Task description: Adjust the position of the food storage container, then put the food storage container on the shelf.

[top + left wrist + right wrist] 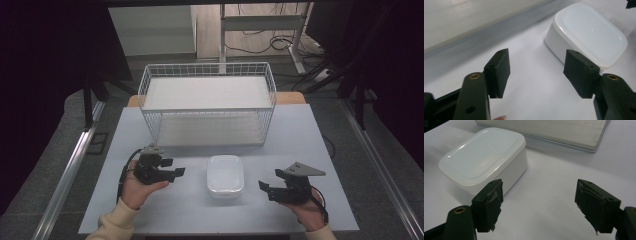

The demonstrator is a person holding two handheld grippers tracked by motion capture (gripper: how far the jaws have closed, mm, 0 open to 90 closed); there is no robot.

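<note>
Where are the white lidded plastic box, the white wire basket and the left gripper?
white lidded plastic box [225, 174], high view, middle of its lid
white wire basket [207, 108], high view, front top rim
left gripper [173, 167], high view, gap between its open jaw tips

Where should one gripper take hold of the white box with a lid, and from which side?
Probably across the short width of the white box, fingers on its two long side walls, coming from above. It lies flat on the table with the lid on, and open space on both sides. Both grippers are open beside it.
</note>
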